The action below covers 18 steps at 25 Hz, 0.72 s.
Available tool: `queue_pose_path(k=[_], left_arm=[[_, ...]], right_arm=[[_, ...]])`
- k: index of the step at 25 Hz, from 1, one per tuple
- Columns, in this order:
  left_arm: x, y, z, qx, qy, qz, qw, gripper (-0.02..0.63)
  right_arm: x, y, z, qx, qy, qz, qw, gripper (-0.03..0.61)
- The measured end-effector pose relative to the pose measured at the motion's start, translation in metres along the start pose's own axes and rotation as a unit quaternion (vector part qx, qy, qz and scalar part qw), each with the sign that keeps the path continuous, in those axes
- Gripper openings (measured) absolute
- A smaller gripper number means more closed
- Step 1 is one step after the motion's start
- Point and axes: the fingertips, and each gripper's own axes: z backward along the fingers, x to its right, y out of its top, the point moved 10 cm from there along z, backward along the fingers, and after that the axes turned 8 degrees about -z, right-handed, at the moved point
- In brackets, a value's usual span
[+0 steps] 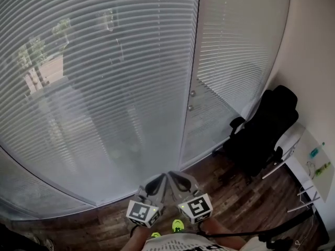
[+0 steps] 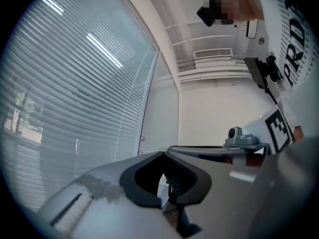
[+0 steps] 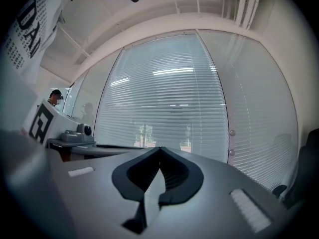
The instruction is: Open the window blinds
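White horizontal window blinds (image 1: 104, 88) cover the wide curved window in front of me, slats lowered, with trees faintly showing through at the left. A second blind panel (image 1: 235, 51) hangs to the right of a vertical frame carrying two small round knobs (image 1: 192, 93). My left gripper (image 1: 162, 177) and right gripper (image 1: 174, 176) are held side by side low in the head view, pointing at the blinds and well short of them. The left gripper (image 2: 163, 153) is shut on nothing. The right gripper (image 3: 159, 147) is shut too, with the blinds (image 3: 164, 103) ahead of it.
A black office chair (image 1: 267, 129) stands at the right by the window, next to a white desk (image 1: 309, 171) with small items on it. Dark wood flooring (image 1: 225, 203) runs below the window. The white wall (image 1: 314, 46) closes off the right side.
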Motion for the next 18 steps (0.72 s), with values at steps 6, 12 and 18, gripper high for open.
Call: queue_pose_path(k=[6,12,18], left_arm=[[0.013,-0.001,-0.042,-0.009,0.010,-0.011,0.9998,-0.008],[0.022,-0.010,-0.058,-0.027,0.013,-0.013,0.9995,-0.008],[0.018,-0.023,-0.078,-0.039,0.005,-0.007,0.9992,-0.008]], right_arm=[[0.047,0.001,0.003,0.000,0.012,0.010,1.000,0.008],[0.067,-0.007,0.008,0.001,0.023,-0.007,1.000,0.008],[0.089,-0.016,0.001,0.003,0.016,-0.022,1.000,0.008]])
